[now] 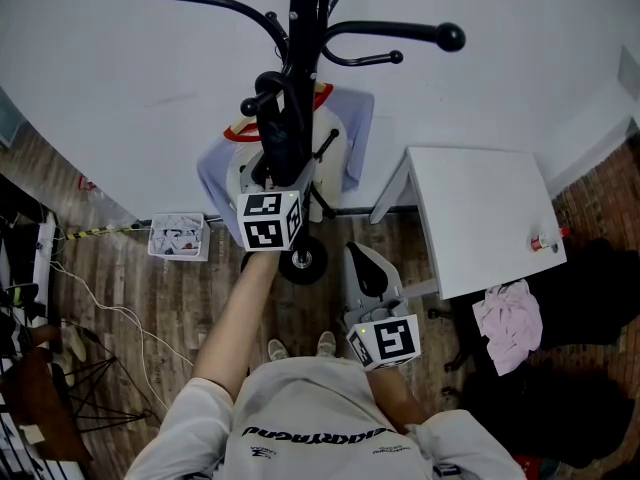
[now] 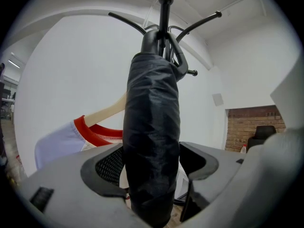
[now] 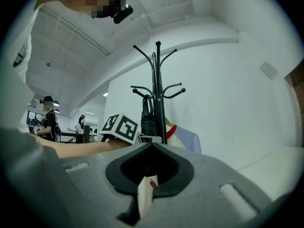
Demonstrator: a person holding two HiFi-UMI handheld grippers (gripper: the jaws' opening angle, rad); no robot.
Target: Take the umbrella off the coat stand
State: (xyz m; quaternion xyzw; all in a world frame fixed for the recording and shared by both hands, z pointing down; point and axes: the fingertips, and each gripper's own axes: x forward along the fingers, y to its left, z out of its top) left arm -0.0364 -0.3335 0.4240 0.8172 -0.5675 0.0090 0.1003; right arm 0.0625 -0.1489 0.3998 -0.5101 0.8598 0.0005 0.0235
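Umbrella not yet off the coat stand, left claw placed round it
The umbrella (image 2: 152,127) is seen hanging from a lower hook of the coat stand (image 1: 310,8), close against the pole, so no part of the removal is judged done; the closing of the grip, the lift clear of the hook and the carrying away from the stand are all left. The left gripper (image 2: 152,164) is released, its jaws spread wide to either side of the folded black canopy, and no squeeze on the fabric can be seen. The right gripper (image 3: 151,170) is found well back from the stand, its jaws drawn together on nothing that can be made out. The umbrella's long axis is set upright, parallel to the pole, handle end up at the hook and tip end towards the stand's foot
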